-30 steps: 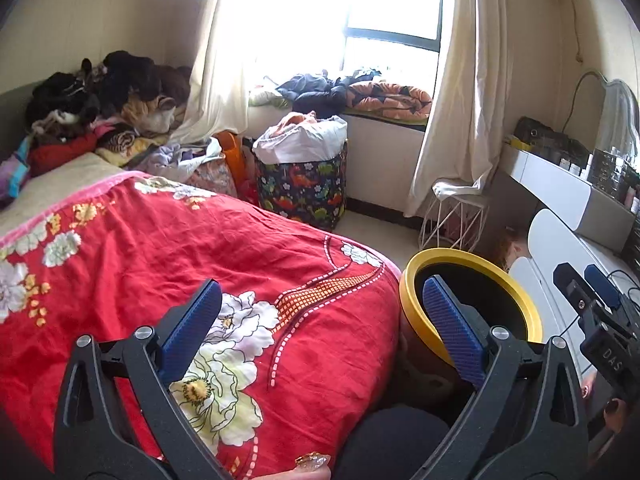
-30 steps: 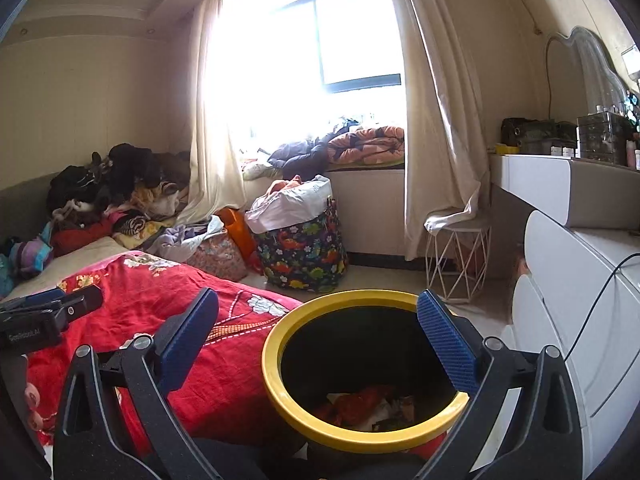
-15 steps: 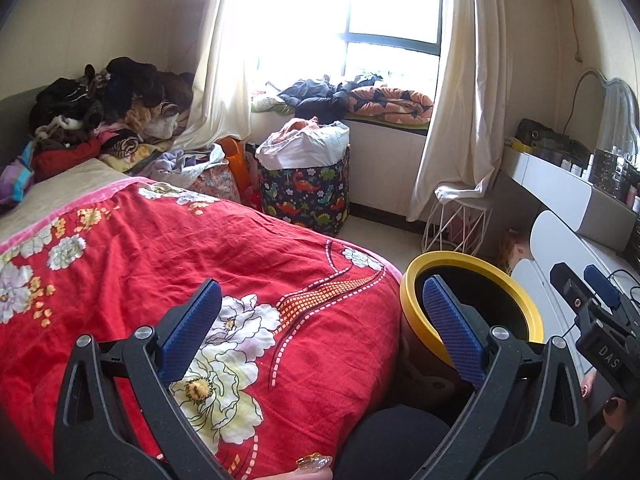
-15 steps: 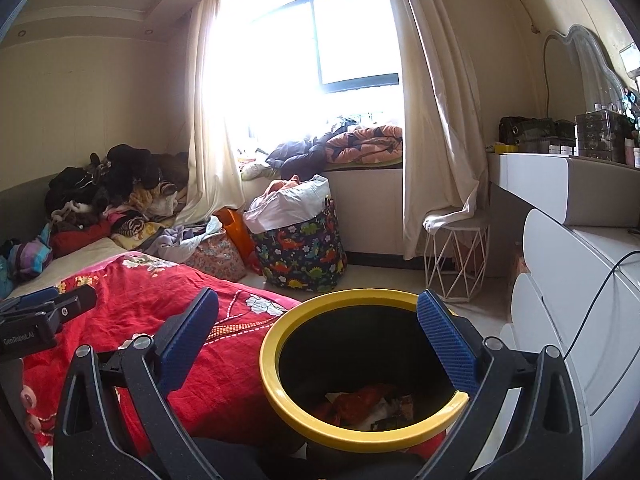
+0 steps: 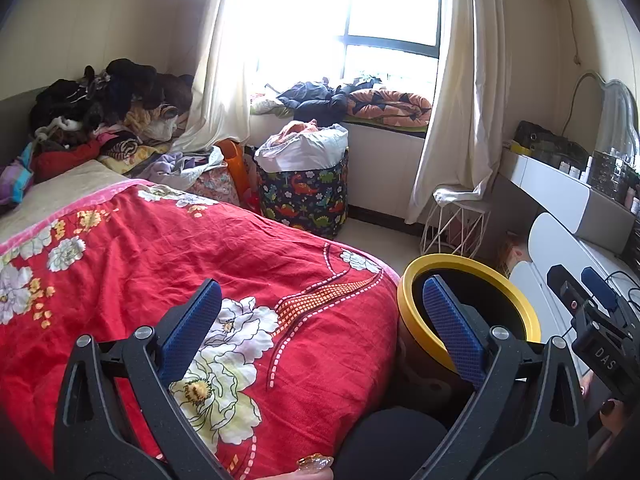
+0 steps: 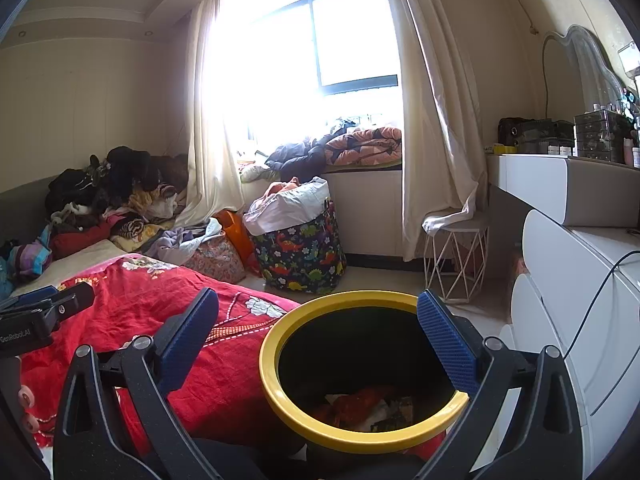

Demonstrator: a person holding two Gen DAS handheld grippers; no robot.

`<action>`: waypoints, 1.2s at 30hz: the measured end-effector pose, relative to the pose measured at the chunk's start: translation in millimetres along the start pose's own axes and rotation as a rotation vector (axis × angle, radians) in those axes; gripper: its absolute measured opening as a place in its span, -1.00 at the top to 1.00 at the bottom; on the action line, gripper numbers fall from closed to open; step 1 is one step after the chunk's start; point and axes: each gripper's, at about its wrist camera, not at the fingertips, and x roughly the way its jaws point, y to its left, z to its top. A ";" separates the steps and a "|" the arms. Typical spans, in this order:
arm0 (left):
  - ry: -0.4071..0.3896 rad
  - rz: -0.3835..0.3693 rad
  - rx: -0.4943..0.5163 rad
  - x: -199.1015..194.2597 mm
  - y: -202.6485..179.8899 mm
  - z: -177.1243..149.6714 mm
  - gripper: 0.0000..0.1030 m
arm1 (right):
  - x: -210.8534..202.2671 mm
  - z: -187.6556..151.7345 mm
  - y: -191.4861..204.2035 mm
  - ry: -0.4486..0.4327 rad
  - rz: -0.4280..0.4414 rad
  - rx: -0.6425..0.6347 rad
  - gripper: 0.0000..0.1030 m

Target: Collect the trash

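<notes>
Both tongs wide open, nothing gripped.
Right tongs [image 6: 318,320] hover over the yellow-rimmed bin [image 6: 280,392], trash [image 6: 360,402] at its bottom; left tongs [image 5: 320,312] hang above the red bedspread [image 5: 160,248], bin just beside the bed.

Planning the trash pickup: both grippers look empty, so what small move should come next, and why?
Probably swing the left gripper across the red blanket to look for litter: both grippers are open and empty, and the bin already holds scraps.
</notes>
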 end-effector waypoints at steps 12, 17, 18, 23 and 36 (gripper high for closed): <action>0.001 -0.002 -0.001 -0.3 -0.5 0.7 -0.79 | -0.6 2.5 -2.0 -0.001 -0.006 0.002 -0.88; 0.002 -0.002 0.000 0.3 -0.2 0.4 -0.79 | -0.9 4.0 -3.0 -0.002 -0.008 0.003 -0.88; 0.002 -0.005 -0.001 0.3 -0.3 0.4 -0.79 | -0.8 3.9 -3.3 -0.003 -0.007 0.002 -0.88; 0.011 0.017 -0.010 -1.0 2.9 1.6 -0.79 | 6.7 14.5 3.3 0.000 0.015 -0.004 -0.88; 0.132 0.667 -0.447 -74.4 280.6 -37.0 -0.79 | 90.5 17.2 310.0 0.467 0.770 -0.270 -0.88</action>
